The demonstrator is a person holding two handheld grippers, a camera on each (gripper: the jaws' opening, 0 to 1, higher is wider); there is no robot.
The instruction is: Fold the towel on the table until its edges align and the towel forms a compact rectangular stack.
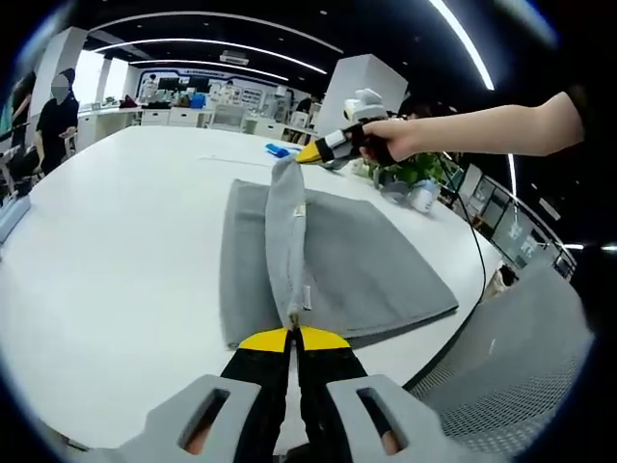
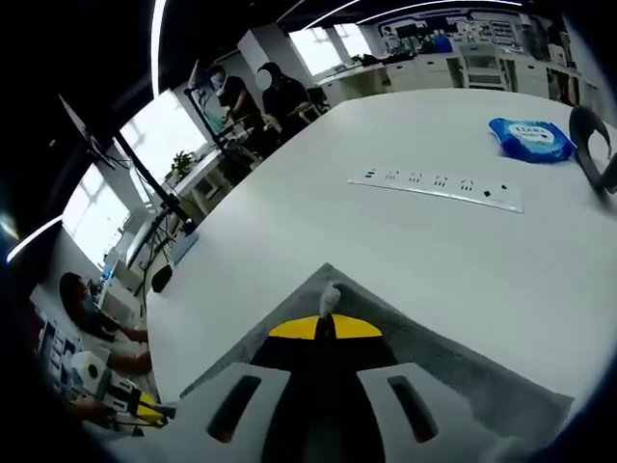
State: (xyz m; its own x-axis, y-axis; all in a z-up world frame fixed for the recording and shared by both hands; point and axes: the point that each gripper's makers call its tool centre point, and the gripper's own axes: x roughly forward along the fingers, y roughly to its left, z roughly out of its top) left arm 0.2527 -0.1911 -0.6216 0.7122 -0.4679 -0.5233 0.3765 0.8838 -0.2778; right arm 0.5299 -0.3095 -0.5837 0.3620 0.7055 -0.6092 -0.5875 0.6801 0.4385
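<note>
A grey towel (image 1: 357,265) lies flat on the white table (image 1: 125,251). A raised fold of it (image 1: 286,241) is stretched between both grippers. My left gripper (image 1: 293,337) is shut on the near end of this fold, yellow tips together. At the fold's far end my right gripper (image 1: 310,154), held by a person's hand, pinches the cloth. In the right gripper view that gripper (image 2: 325,326) is shut on a small tuft of towel (image 2: 331,297), with more grey towel (image 2: 453,371) below it.
A white power strip (image 2: 437,186), a blue wipes pack (image 2: 531,138) and a dark object (image 2: 593,145) lie on the far table. A plant (image 1: 410,174) stands beyond the towel. People sit and stand at other desks (image 2: 260,96). The table edge (image 1: 463,323) runs close on the right.
</note>
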